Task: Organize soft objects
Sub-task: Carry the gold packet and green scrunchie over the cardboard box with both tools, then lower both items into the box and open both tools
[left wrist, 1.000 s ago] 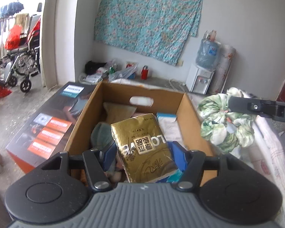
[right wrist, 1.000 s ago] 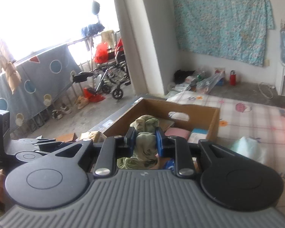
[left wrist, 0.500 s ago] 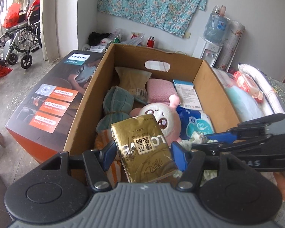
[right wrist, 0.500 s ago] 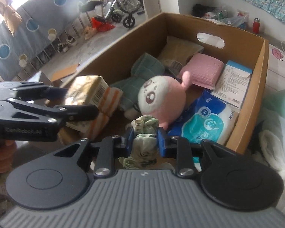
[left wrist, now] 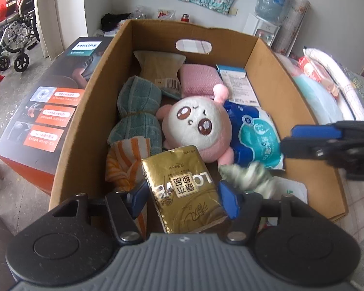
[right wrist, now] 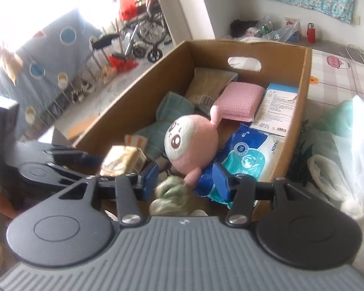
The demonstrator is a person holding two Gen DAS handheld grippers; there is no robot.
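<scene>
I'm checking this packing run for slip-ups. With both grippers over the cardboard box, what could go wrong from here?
1. The right gripper is opening over the green floral scrunchie, which looks blurred and free of the pads; it may lodge against the pink plush toy rather than settle.
2. The left gripper holds the gold tissue pack close to the box's near wall; released here, it might land on the orange striped cloth.
</scene>
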